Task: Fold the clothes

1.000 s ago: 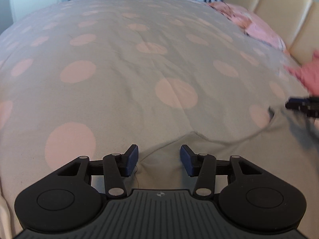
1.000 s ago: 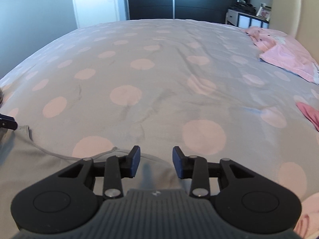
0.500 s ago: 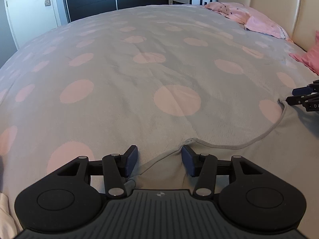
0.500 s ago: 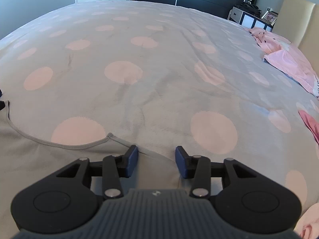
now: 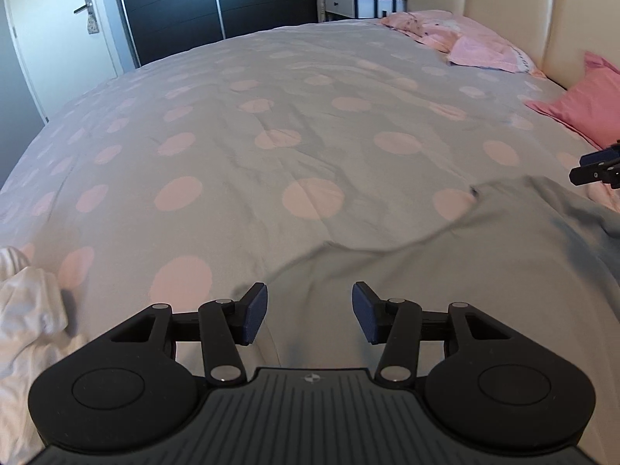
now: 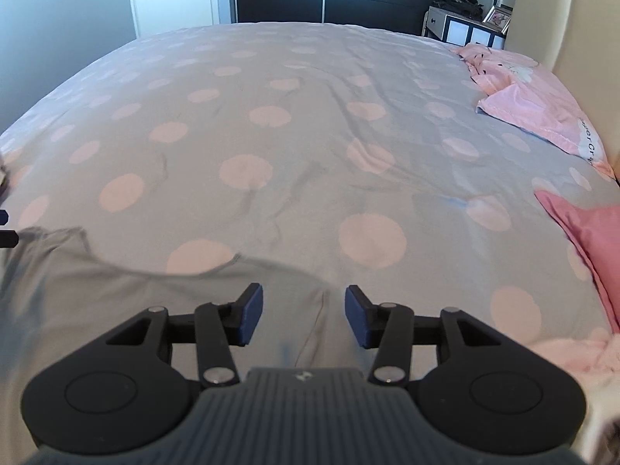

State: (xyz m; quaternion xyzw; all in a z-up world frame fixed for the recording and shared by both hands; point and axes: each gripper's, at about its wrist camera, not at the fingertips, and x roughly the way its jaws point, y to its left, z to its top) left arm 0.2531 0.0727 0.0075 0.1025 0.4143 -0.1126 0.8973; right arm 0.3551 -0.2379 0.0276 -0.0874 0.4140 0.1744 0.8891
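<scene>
A: Left side of scene?
B: White garment point(image 5: 27, 306), crumpled, on the bed at the near left edge of the left wrist view. Apart from the grey one.

A: Left gripper?
B: Left gripper point(image 5: 309, 312) has jaws wide apart, nothing between the pads. It sits over the near edge of the grey garment point(image 5: 445, 271). Contact with the cloth: can't tell.

A: Where's the grey garment exactly?
B: Flat-ish on the spotted duvet point(image 5: 271, 135), near side of the bed, spanning between both grippers. Far edge is blurred and a bit rumpled. The right wrist view shows its left corner near the left edge of the frame.

A: Right gripper?
B: Right gripper point(image 6: 304, 312) also has jaws wide, holding nothing. A seam of the grey garment runs below the gap. Its tip also shows at the right edge of the left wrist view.

A: Right side?
B: Dark pink cushion point(image 6: 589, 228) at the right, pale pink pillow point(image 6: 542, 116) farther back against the cream headboard point(image 6: 558, 27). Pale pink cloth point(image 6: 569, 352) at the near right, partly out of frame.
</scene>
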